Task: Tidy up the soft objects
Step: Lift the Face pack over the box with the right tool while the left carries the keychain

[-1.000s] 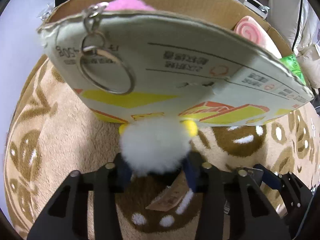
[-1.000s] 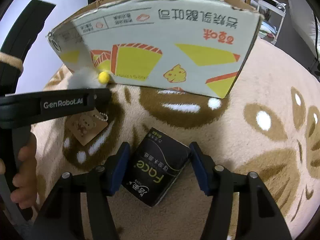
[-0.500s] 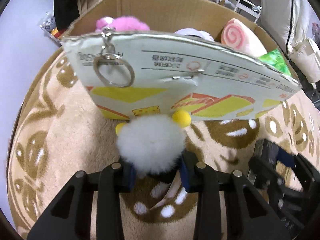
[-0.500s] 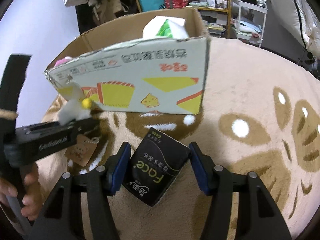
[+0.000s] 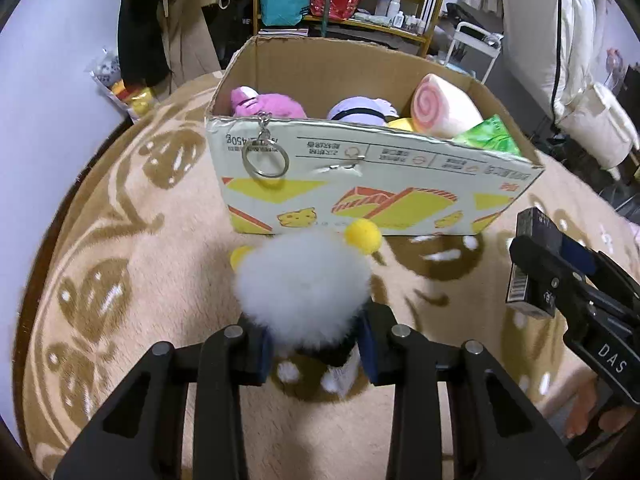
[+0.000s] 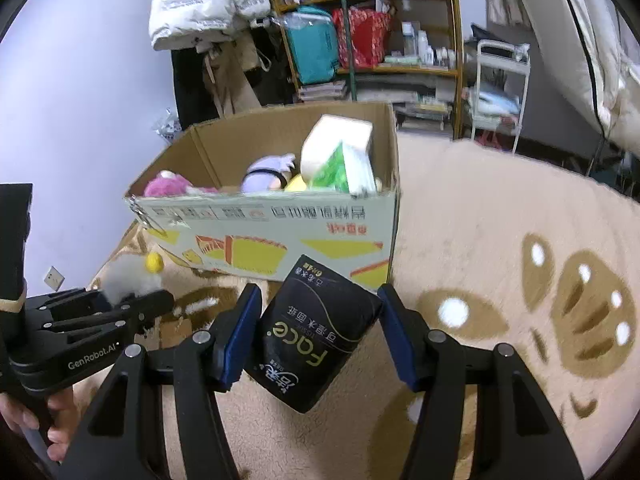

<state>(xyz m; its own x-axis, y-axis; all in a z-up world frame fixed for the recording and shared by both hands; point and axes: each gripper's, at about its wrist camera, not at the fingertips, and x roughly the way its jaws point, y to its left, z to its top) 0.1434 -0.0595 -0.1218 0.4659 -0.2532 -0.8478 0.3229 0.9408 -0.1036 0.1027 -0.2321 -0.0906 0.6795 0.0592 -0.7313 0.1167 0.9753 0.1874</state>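
My left gripper (image 5: 316, 354) is shut on a white fluffy toy (image 5: 302, 280) with yellow pom-pom ears, held above the rug in front of the cardboard box (image 5: 372, 200). My right gripper (image 6: 320, 344) is shut on a black tissue pack (image 6: 316, 332), also held above the rug near the box's front (image 6: 280, 240). The box holds a pink plush (image 5: 268, 106), a purple plush (image 5: 360, 108), a pink swirl-roll cushion (image 5: 440, 106) and a green pack (image 5: 488, 142). A key ring (image 5: 265, 158) hangs over the box's front wall. The right gripper with the pack also shows in the left wrist view (image 5: 536, 264).
A beige rug with brown patterns (image 6: 520, 280) covers the floor. Behind the box stand shelves with bags and bottles (image 6: 360, 40), a white cart (image 6: 500, 88) and hanging clothes (image 5: 160, 20). A pale wall (image 6: 80, 80) is at the left.
Both grippers have risen and pulled back from the box with their objects still held. The inside of the box has come into view.
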